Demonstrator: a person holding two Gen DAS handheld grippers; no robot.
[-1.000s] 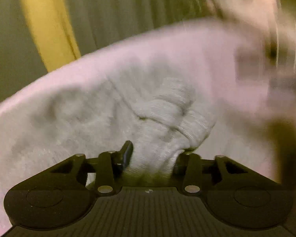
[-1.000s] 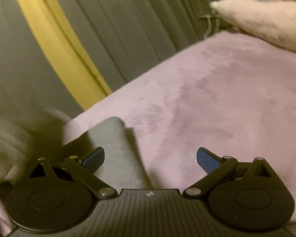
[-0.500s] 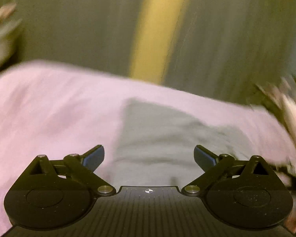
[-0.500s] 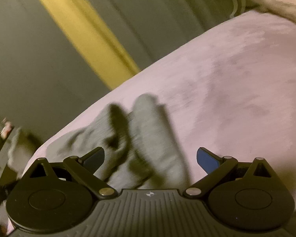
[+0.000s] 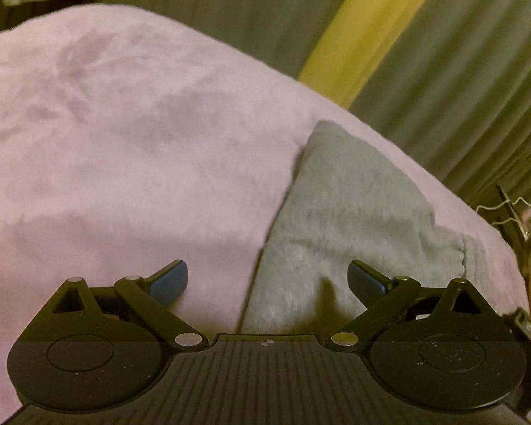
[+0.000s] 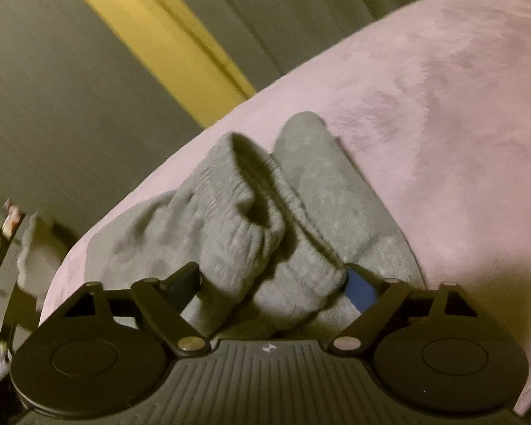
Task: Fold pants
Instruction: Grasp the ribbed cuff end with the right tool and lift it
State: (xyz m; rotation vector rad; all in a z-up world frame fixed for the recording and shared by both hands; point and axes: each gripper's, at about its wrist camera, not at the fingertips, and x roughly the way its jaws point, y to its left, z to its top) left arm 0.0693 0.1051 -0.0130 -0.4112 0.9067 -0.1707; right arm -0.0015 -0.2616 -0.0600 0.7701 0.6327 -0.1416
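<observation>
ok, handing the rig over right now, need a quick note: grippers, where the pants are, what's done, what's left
Left gripper: open, empty, over the smooth folded edge of the grey pants.
Right gripper: jaws closing around the bunched ribbed cuffs; pads look just short of a firm grip.
Pants lie on the pink blanket, near its edge by the curtain.
Done: partly folded.
Left: finish the grip on the cuffs, probably carry them over, then flatten.

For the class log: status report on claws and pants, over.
Left claw open, empty. Right claw closing around ribbed waistband, not yet clamped. Grey pants on pink blanket. Nothing obstructing.
</observation>
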